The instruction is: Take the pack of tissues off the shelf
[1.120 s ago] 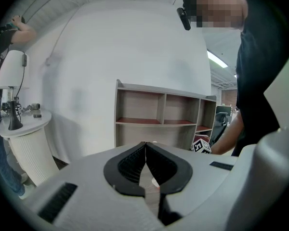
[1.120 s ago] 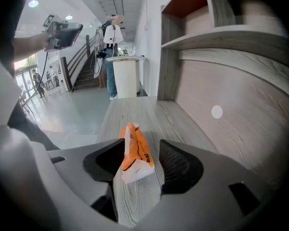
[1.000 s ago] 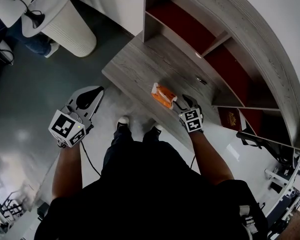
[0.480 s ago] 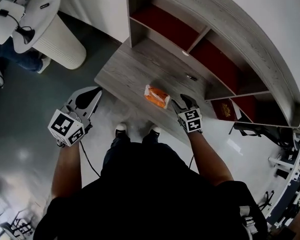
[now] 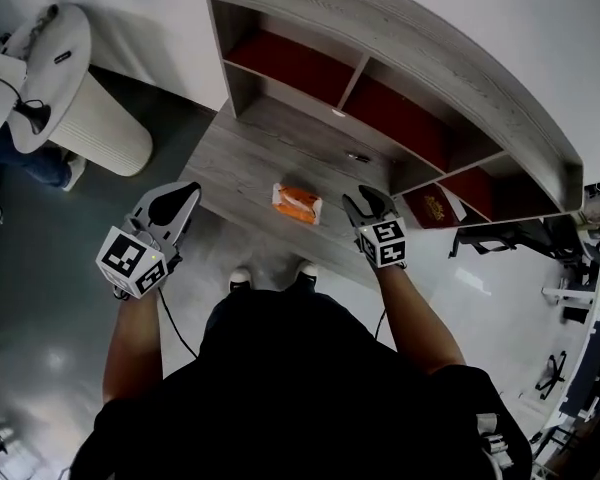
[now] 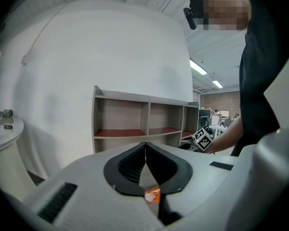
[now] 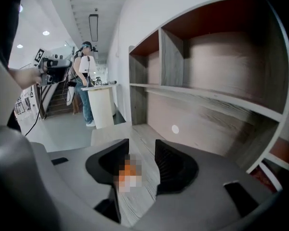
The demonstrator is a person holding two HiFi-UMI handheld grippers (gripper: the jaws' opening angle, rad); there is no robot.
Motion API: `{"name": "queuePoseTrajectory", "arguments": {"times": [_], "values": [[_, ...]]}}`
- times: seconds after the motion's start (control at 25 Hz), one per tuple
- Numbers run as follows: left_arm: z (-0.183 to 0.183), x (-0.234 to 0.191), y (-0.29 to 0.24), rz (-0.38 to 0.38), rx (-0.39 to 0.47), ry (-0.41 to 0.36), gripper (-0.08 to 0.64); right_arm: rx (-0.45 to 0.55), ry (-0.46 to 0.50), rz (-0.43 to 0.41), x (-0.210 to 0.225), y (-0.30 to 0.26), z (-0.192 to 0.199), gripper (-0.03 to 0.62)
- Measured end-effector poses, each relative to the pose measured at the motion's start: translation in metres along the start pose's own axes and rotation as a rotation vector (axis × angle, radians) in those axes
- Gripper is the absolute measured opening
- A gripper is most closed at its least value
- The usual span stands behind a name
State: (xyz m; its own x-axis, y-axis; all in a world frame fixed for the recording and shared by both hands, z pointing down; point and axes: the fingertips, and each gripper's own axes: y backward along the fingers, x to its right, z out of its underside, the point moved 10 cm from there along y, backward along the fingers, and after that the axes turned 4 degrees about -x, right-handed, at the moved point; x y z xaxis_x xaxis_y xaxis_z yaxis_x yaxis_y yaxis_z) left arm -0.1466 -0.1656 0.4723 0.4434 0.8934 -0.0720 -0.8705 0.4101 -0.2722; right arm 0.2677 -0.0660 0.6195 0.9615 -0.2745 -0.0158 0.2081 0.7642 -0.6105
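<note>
pack of tissues point(image 5: 297, 204): flat on shelf point(image 5: 400, 58) front ledge, held by neither gripper | right gripper point(image 5: 363, 203): at ledge front, beside pack, jaws closing on nothing, seemingly aimed past it | left gripper point(image 5: 185, 193): clenched empty, idle off shelf's front

Head view's dim for you, corners dark; fisheye bends the shelf point(image 5: 400, 88) hard. Ceiling strip lights point(image 6: 198, 67) glare in the left gripper view, wall point(image 6: 111, 47) evenly lit. Both gripper views: black vignette, soft foreground.
</note>
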Motion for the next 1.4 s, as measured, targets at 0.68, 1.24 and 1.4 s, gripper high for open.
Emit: {"name": "queuePoseTrajectory", "arguments": {"times": [0.68, 1.24, 1.4], "values": [[-0.024, 0.0, -0.034, 0.191, 0.019, -0.088, 0.02, 0.188, -0.086, 0.257, 0.003, 0.095, -0.028, 0.054], [-0.042, 0.014, -0.072, 0.372, 0.034, -0.157, 0.02, 0.253, -0.187, 0.445, -0.009, 0.165, -0.006, 0.035], [-0.043, 0.018, -0.078, 0.413, 0.029, -0.162, 0.02, 0.244, -0.215, 0.506, -0.015, 0.184, 0.01, 0.029]]}}
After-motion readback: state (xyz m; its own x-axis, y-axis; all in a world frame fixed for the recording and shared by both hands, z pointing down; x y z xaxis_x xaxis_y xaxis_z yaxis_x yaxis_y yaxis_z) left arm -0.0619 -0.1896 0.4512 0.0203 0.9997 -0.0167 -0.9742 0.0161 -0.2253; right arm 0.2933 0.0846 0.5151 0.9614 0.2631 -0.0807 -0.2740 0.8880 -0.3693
